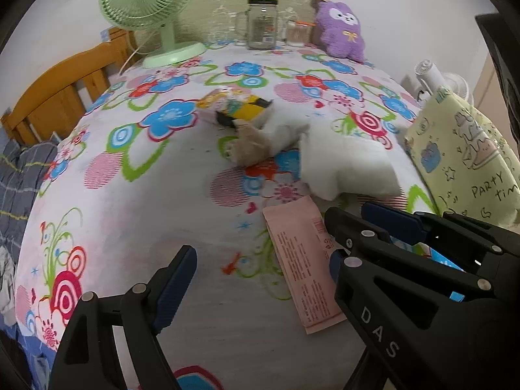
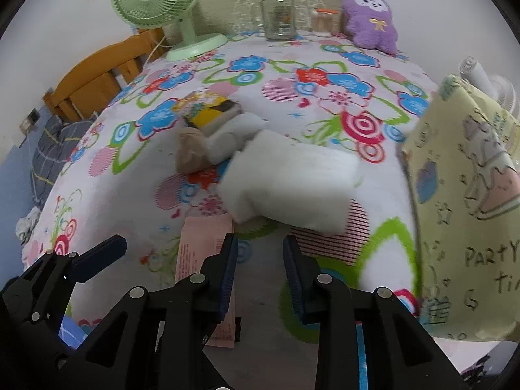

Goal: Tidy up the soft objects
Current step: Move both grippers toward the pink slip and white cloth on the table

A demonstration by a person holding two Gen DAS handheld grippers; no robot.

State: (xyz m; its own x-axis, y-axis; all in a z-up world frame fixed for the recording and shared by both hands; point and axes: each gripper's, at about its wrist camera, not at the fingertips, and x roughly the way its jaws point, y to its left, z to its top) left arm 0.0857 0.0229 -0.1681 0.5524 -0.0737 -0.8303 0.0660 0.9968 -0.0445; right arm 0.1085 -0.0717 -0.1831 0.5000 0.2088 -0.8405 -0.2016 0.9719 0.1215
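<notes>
Soft objects lie in a loose group near the middle of the flowered surface, and nothing seems sorted yet. From the left wrist view, a white padded pack lies at about 2 o'clock from the left gripper, with a beige and white plush just beyond it at 12 o'clock, touching a yellow packet. A flat pink pouch lies between the fingers of this gripper, nearer to the right one, and the gripper stands wide and holds nothing. A yellow cloth bag with "PARTY" written on it stands at 3 o'clock, and a purple plush sits far off at 1 o'clock, near a glass jar and a green fan. From the right wrist view, the right gripper is opened only to a medium gap and is empty; the white padded pack lies straight ahead at 12 o'clock, near the fingertips but apart from them. The yellow cloth bag rises at 3 o'clock and the pink pouch lies at 10 o'clock, partly under the left finger. The left gripper shows at 9 o'clock. In my judgement the task is at an early stage: all soft things are left to gather, probably into the bag, and the white pack looks first.
</notes>
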